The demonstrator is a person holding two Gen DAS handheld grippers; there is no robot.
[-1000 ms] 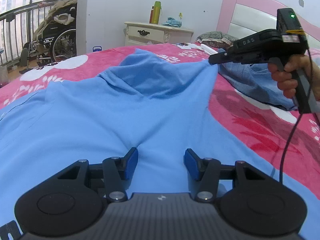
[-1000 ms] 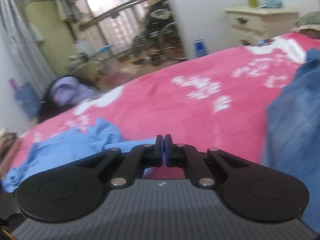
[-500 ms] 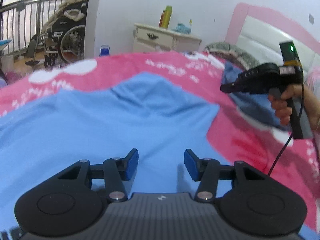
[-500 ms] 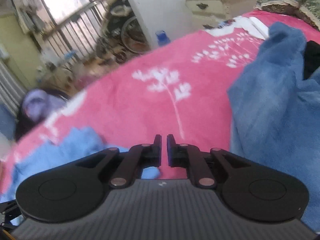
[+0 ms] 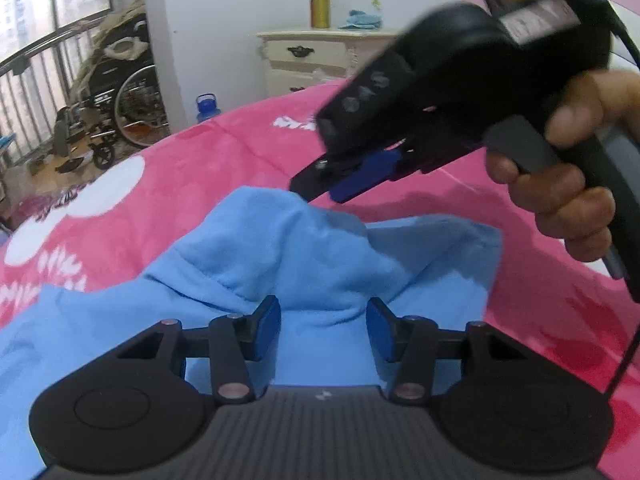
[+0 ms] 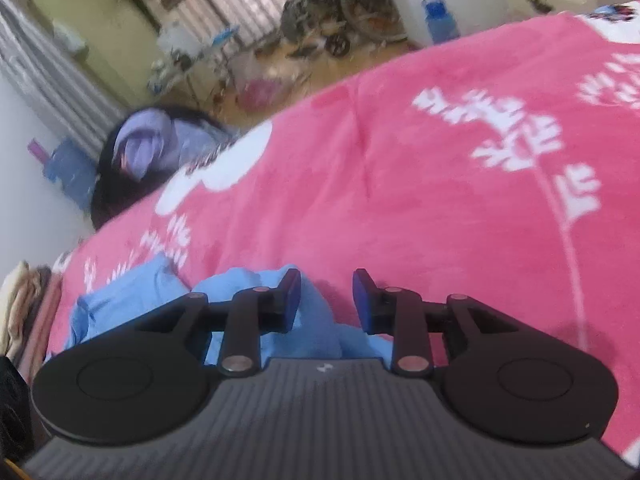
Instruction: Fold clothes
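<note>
A light blue garment (image 5: 312, 256) lies bunched on the pink bedspread (image 5: 224, 160), its folded-over end rising into a hump ahead of my left gripper (image 5: 323, 328), which is open just above the cloth. My right gripper (image 5: 340, 184), held by a hand (image 5: 568, 184), hovers over the far tip of that hump. In the right wrist view my right gripper (image 6: 326, 300) is open, with the blue garment (image 6: 256, 280) under and beside its left finger and nothing gripped.
A cream nightstand (image 5: 312, 60) with a green bottle (image 5: 320, 4) stands by the wall. A wheelchair (image 5: 120, 96) and a blue water jug (image 5: 206, 106) are on the floor beyond the bed. A dark bundle with purple cloth (image 6: 148, 156) lies past the bed's edge.
My right gripper has opened and swung from the right side down to the garment's far end. The left gripper moved forward along the cloth, and the garment's top is now folded into a hump.
</note>
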